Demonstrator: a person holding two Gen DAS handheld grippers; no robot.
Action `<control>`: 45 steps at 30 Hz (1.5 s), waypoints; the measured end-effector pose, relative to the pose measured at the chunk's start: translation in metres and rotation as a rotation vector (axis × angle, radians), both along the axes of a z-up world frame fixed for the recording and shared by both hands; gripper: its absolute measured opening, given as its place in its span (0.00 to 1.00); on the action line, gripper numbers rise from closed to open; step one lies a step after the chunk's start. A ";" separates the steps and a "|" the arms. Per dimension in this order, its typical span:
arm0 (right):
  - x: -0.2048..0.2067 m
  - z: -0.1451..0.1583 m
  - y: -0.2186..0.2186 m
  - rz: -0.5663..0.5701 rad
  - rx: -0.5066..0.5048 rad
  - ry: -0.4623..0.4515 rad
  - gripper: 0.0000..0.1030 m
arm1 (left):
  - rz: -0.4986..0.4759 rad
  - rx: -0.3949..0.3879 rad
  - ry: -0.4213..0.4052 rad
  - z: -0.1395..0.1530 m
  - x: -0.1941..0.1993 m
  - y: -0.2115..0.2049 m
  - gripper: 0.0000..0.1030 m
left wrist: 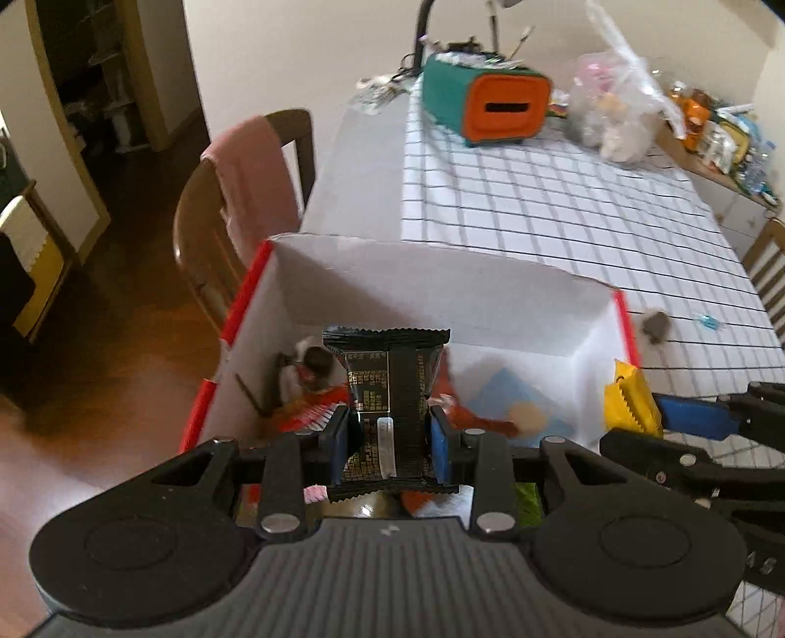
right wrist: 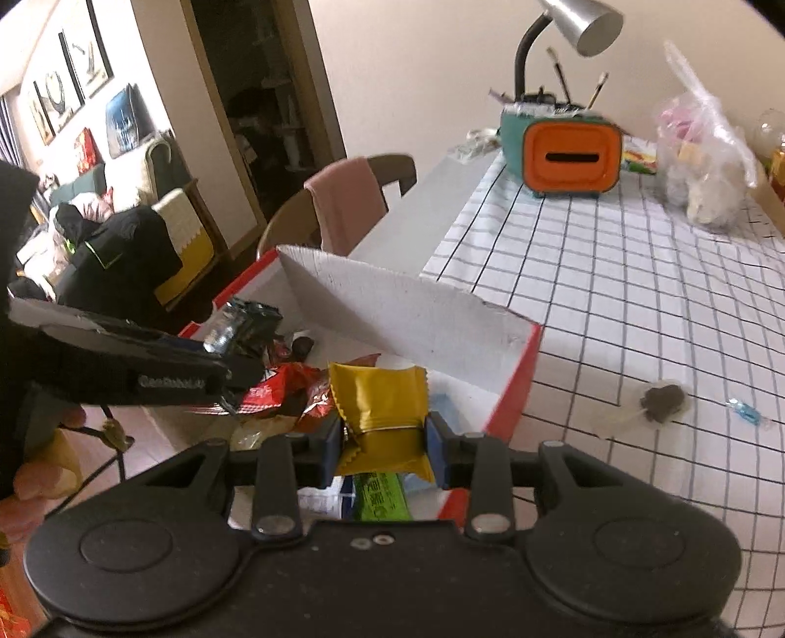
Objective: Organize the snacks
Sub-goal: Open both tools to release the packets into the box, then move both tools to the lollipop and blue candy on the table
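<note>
Black snack packet (left wrist: 387, 392): glossy foil. Yellow snack packet (right wrist: 380, 407): shiny film, crimped serrated edges. Box (left wrist: 441, 289): matt white cardboard inside, red outside. Tablecloth (right wrist: 613, 294): smooth grid-printed cloth. Chair (left wrist: 196, 216): polished wood, pink cloth (left wrist: 245, 167) draped. Lamp shade (right wrist: 584, 22): brushed metal.

My left gripper (left wrist: 390, 441) is clamped tight, pitched steeply downward; my right gripper (right wrist: 384, 444) likewise clamped, alongside it, also pitched down.

Soft daylight, room evenly bright; dark doorway (right wrist: 265, 98) far left. Motion blur throughout, fisheye bending at edges, glare on checked tablecloth (left wrist: 564, 211).
</note>
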State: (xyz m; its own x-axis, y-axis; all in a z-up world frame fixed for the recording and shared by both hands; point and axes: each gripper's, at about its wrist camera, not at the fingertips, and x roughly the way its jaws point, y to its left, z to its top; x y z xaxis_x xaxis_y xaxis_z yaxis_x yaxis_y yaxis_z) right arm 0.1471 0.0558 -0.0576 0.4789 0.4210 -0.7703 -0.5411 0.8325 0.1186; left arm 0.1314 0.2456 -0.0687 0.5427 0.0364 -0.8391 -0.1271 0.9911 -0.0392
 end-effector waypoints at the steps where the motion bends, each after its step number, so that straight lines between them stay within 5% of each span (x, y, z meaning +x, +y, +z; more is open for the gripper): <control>1: 0.002 -0.003 0.006 0.006 -0.016 0.001 0.33 | 0.001 -0.001 0.010 -0.003 0.005 0.003 0.31; 13: 0.025 -0.043 0.042 0.052 -0.163 0.031 0.33 | -0.014 0.008 0.145 -0.034 0.042 0.008 0.31; 20: 0.031 -0.052 0.039 0.032 -0.162 0.068 0.34 | -0.051 0.032 0.192 -0.041 0.047 -0.002 0.31; 27: 0.029 -0.048 0.033 0.014 -0.127 0.086 0.37 | -0.066 0.039 0.184 -0.039 0.043 -0.005 0.33; 37: 0.014 -0.030 0.017 -0.007 -0.055 0.088 0.42 | -0.098 0.064 0.100 -0.021 0.022 -0.013 0.52; 45: -0.008 -0.003 -0.002 -0.026 0.009 0.053 0.55 | -0.151 0.068 0.005 0.006 -0.003 -0.028 0.63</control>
State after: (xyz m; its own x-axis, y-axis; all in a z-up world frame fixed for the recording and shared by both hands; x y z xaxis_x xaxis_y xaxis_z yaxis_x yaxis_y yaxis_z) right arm 0.1392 0.0535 -0.0602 0.4483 0.4155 -0.7914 -0.5117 0.8452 0.1539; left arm 0.1288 0.2179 -0.0625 0.5421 0.0113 -0.8403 0.0235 0.9993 0.0286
